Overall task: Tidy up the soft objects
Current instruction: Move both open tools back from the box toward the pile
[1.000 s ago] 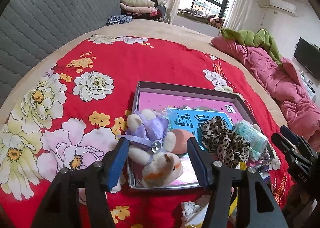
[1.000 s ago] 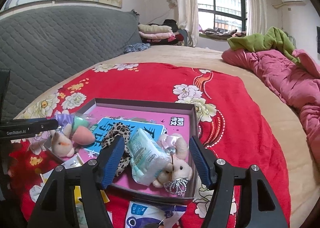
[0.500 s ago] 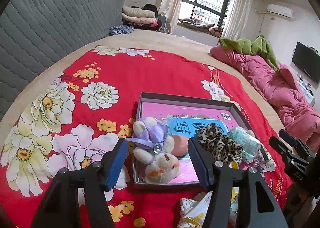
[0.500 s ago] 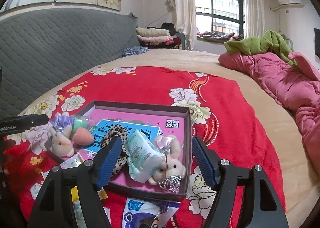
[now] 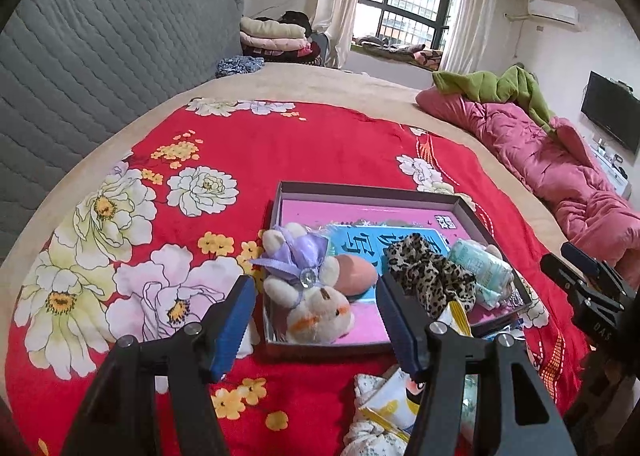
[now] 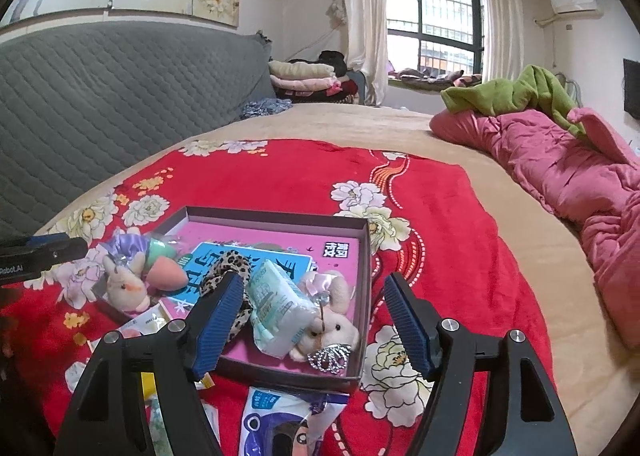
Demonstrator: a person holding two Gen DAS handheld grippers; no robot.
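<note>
Holding position: both grippers hang above the near edge of the shallow dark cardboard box with a pink floor, which lies on the red flowered blanket of the bed.
Left gripper: fingers spread wide, nothing between them.
Right gripper: fingers likewise apart, empty.
Box, left end: cream plush rabbit with a lilac bow, touching a peach-coloured soft oval.
Box, middle: leopard-print fabric scrunchie on a blue printed card.
Box, right end: pale green tissue pack leaning on a second cream plush rabbit with a pink bow; a small silver tiara lies by that rabbit.
Outside the box, near side: printed plastic packets on the blanket.
Far side of bed: crumpled pink quilt.
</note>
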